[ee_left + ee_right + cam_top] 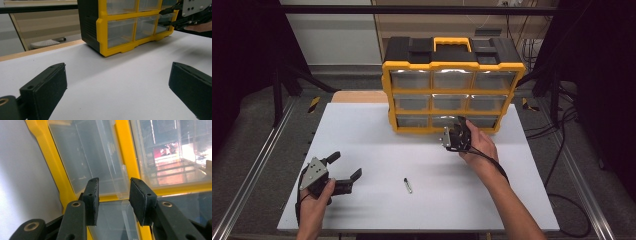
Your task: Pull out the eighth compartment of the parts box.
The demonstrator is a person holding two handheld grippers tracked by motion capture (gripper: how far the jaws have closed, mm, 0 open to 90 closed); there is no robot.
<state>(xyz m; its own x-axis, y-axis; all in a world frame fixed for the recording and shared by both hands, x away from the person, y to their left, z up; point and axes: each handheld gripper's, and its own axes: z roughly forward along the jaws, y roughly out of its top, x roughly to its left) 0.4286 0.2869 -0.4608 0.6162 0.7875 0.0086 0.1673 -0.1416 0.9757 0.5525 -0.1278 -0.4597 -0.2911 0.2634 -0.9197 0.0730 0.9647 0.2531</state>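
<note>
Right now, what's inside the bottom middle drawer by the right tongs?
Through the bottom middle drawer's clear front by the right tongs, it looks empty. Reflections blur the back corners, so something small there could be missed.

left gripper — fingers spread wide, low | right gripper — fingers partly apart, arm extended

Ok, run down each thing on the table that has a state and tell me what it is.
Organizer: upright at the table's far edge, all nine clear drawers pushed in.
Left gripper: jaws wide open, holding nothing, low over the table.
Right gripper: jaws partly open, up against the bottom row of drawers, gripping nothing yet.
Small black and silver cylinder: lying flat on the table between the hands, untouched.
</note>
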